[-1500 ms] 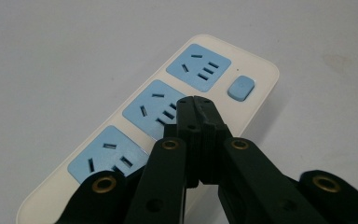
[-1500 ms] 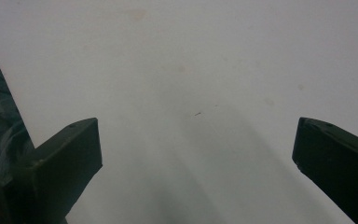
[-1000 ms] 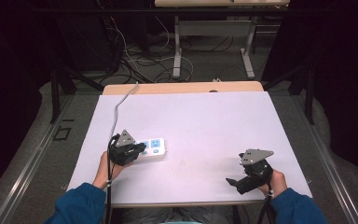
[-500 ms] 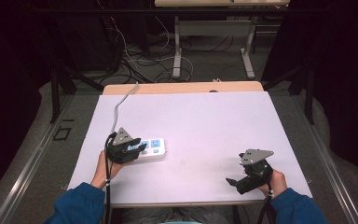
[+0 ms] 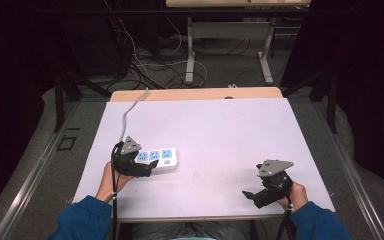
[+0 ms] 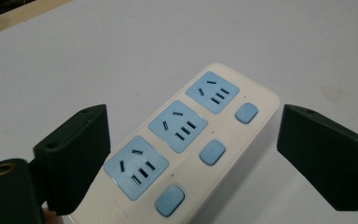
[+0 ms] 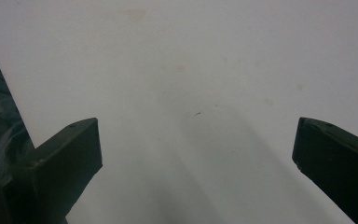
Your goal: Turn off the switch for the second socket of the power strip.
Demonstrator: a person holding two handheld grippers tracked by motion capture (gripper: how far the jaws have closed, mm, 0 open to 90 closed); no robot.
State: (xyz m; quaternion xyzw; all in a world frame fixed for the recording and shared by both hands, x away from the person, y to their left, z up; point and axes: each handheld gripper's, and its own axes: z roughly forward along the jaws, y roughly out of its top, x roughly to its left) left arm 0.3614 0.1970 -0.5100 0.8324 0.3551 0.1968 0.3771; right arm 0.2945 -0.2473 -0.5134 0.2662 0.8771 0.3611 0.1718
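A white power strip (image 5: 156, 157) with three blue sockets and three blue buttons lies flat at the left of the white table (image 5: 220, 130). My left gripper (image 5: 146, 168) is at the strip's near end. In the left gripper view its jaws stand wide on either side of the power strip (image 6: 186, 135), and the pads do not press on it. These jaws have just been opening, so my left gripper (image 6: 193, 149) is open. My right gripper (image 5: 250, 196) rests near the front right edge. In the right gripper view, my right gripper (image 7: 196, 154) is open over bare table.
The strip's white cable (image 5: 130, 107) runs from its left end to the table's far left edge. A wooden edge (image 5: 195, 94) borders the far side. Beyond it are dark floor, cables and metal table legs (image 5: 191, 55).
The left gripper's jaws have spread apart at the power strip's end, which stays on the table. Neither hand has shifted, and the right gripper looks the same.
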